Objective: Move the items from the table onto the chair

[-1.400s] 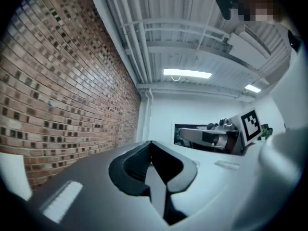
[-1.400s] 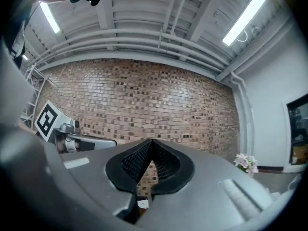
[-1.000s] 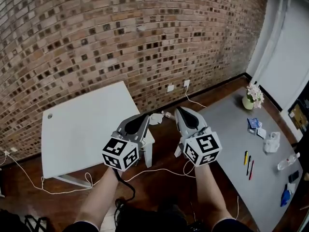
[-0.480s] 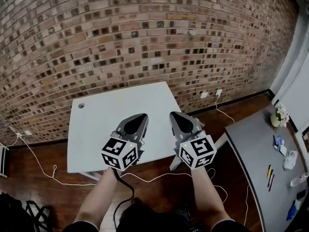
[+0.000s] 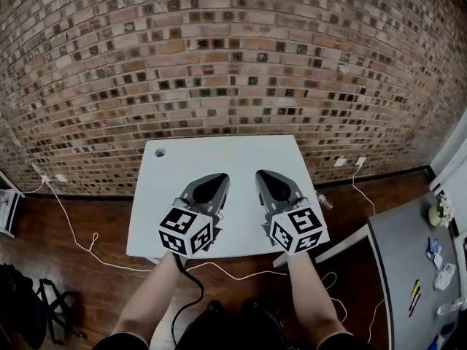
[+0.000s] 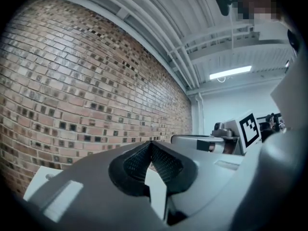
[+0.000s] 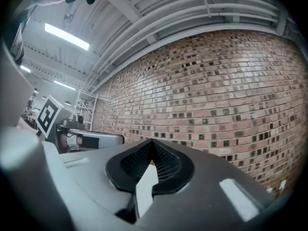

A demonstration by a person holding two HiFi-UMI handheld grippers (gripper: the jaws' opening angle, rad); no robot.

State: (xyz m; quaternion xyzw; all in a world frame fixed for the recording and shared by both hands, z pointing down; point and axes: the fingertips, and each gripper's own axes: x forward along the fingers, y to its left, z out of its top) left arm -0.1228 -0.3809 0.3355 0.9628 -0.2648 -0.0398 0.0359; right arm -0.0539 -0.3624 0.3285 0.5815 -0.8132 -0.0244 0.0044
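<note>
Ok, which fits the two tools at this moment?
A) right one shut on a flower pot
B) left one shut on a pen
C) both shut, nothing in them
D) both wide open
C: the jaw tips of the left tool and the right tool meet with nothing between them, as both hang above the white table.

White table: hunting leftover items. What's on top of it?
No items show on the white table, just a round hole. The left gripper and right gripper cover part of its front.
</note>
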